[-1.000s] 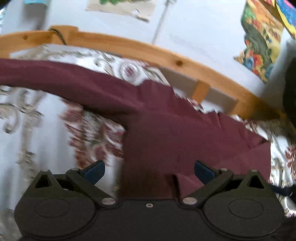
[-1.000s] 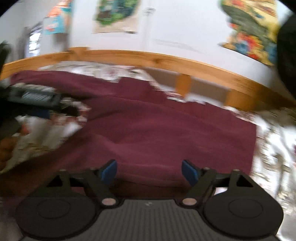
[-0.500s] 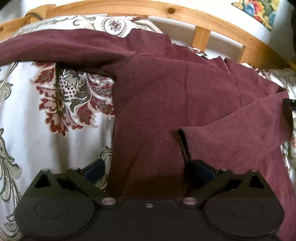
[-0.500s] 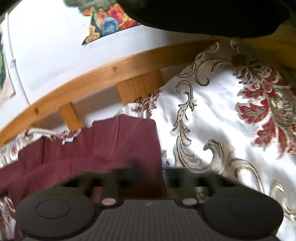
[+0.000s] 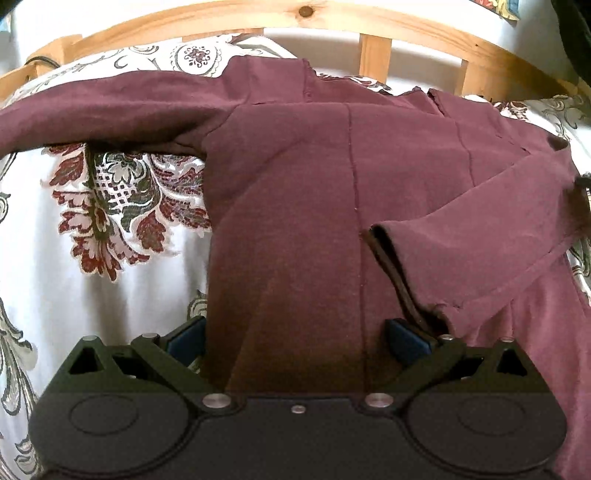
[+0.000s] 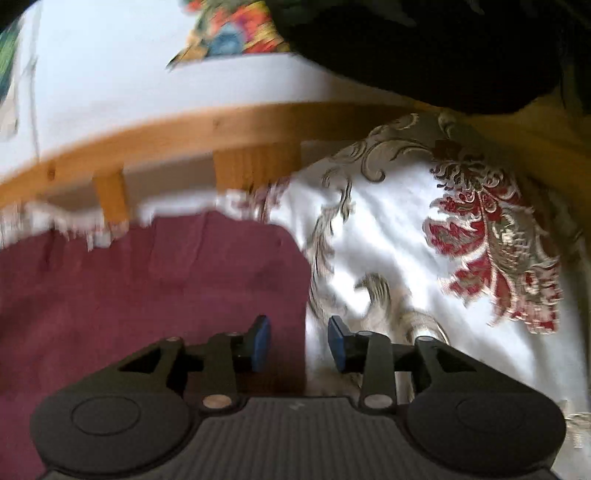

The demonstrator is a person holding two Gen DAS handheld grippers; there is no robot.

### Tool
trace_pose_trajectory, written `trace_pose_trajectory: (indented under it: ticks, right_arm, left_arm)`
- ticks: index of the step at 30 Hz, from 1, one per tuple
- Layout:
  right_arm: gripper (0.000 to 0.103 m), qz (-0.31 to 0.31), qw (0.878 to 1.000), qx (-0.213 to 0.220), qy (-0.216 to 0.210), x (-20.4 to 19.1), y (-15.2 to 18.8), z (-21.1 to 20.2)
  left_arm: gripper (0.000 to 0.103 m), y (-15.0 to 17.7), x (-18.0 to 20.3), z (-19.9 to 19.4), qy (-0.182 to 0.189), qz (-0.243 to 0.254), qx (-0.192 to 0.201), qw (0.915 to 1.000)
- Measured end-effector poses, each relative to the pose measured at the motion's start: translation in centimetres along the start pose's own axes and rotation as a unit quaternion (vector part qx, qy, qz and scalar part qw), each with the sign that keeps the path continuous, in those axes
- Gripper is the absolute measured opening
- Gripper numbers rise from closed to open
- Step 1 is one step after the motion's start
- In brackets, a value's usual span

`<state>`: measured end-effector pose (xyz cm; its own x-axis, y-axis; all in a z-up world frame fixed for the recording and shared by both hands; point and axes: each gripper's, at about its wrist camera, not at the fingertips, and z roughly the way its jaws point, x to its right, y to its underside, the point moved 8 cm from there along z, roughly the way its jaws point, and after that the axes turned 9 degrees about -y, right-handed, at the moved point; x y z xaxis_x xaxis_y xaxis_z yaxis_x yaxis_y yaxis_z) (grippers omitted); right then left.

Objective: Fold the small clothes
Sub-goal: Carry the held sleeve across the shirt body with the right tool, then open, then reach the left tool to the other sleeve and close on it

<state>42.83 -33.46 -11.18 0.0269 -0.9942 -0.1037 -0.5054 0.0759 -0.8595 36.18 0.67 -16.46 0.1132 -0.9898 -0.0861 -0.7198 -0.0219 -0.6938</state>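
Shirt [image 5: 303, 206] spread on bed [image 5: 55, 280], one sleeve [image 5: 480, 236] folded across. Left tool [image 5: 295, 338] wide over hem; right tool [image 6: 298, 341] narrow, gripping nothing.

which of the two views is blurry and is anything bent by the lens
Right wrist view: motion-smeared, wooden bed rail and maroon shirt edges streaked. Left wrist view: sharp, shirt seams crisp, but fisheye bows the rail into an arc.

Left hand-held gripper [image 5: 295, 336] wide open, right hand-held gripper [image 6: 299, 345] seemingly part-open.
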Motion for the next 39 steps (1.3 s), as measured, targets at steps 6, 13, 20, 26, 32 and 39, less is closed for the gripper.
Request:
trace_pose_trajectory:
  ticks: [6, 13, 20, 26, 32, 39]
  right_arm:
    - [0.052, -0.026, 0.998, -0.009, 0.052, -1.1, 1.1, 0.6]
    - [0.083, -0.03, 0.999, 0.019, 0.014, -3.8, 0.3, -4.7]
    - [0.1, -0.029, 0.996, 0.054, -0.069, -9.6, 3.2, -12.7]
    - [0.103, -0.078, 0.986, 0.06, -0.131, -14.6, 5.5, -14.6]
    - [0.103, -0.091, 0.98, 0.074, -0.158, -15.6, 5.3, -14.4]
    - [0.103, -0.07, 0.984, 0.07, -0.148, -14.2, 5.4, -13.7]
  left_arm:
    - [0.102, -0.2, -0.4, -1.0, 0.009, -0.029, -0.011, 0.9995]
    - [0.102, -2.3, -3.5, -3.2, -0.019, -0.084, 0.023, 0.996]
    - [0.102, -4.9, -11.9, -8.7, -0.08, -0.112, 0.081, 0.9872]
    - [0.102, -6.3, -20.8, -11.8, -0.161, -0.048, 0.102, 0.9804]
    - [0.102, -10.1, -27.7, -11.8, -0.209, 0.086, 0.122, 0.9665]
    - [0.076, -13.7, -29.7, -7.9, -0.194, 0.208, 0.063, 0.9567]
